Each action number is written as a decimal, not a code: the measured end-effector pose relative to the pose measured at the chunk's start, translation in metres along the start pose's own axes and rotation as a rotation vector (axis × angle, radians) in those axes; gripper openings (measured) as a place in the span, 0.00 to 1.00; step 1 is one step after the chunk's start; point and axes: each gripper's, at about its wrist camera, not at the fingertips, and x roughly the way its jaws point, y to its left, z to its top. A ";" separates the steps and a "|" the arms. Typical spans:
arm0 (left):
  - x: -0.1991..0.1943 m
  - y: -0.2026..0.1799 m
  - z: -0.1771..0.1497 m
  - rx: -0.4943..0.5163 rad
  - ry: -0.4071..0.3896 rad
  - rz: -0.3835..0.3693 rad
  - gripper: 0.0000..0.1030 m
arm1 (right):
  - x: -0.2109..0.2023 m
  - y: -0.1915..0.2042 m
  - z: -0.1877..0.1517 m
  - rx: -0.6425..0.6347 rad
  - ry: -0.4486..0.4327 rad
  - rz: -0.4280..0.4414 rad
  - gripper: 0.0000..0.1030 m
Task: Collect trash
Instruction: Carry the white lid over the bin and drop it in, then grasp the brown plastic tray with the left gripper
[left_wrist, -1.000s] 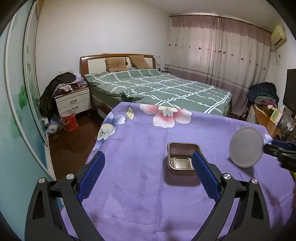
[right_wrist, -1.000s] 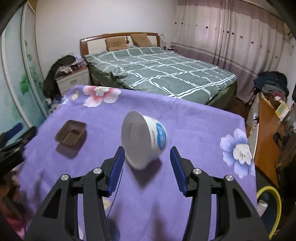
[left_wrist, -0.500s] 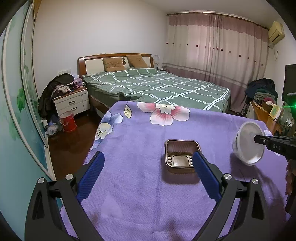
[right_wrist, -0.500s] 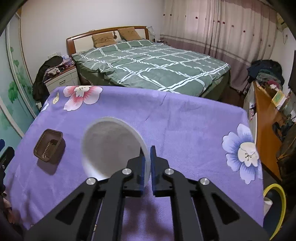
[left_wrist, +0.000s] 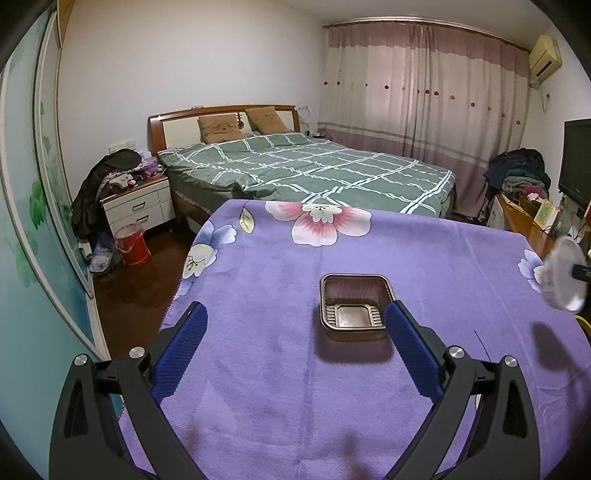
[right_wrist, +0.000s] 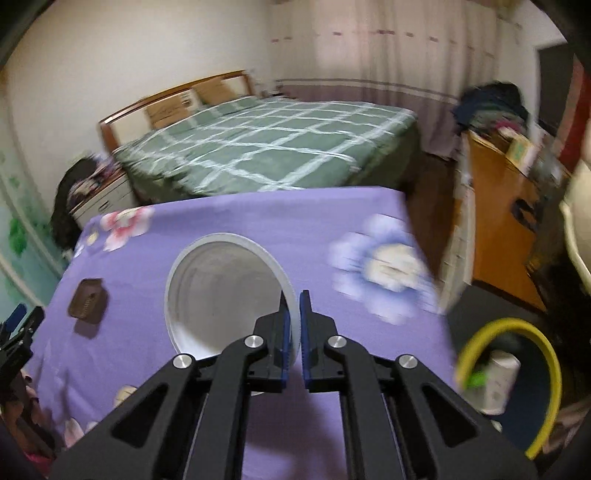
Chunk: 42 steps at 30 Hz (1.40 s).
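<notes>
My right hand-held gripper (right_wrist: 291, 306) pinches the white paper bowl's (right_wrist: 221, 291) rim, its pale hollow facing me; left hand-held gripper (left_wrist: 295, 332) gapes wide.

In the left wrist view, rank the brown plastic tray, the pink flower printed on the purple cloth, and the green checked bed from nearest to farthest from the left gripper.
From the left gripper:
1. The brown plastic tray, on the purple cloth just ahead, by the right-hand fingertip.
2. The pink flower print, at the cloth's far edge.
3. The green checked bed, beyond the table, across the room.
</notes>
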 end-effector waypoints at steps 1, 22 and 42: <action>0.000 0.000 0.000 0.001 0.000 -0.001 0.93 | -0.006 -0.020 -0.003 0.033 -0.002 -0.027 0.05; 0.001 -0.012 -0.003 0.048 0.024 -0.010 0.95 | -0.045 -0.193 -0.059 0.375 -0.052 -0.368 0.31; 0.081 -0.055 0.012 0.092 0.295 -0.021 0.95 | -0.011 -0.079 -0.044 0.165 -0.168 -0.232 0.39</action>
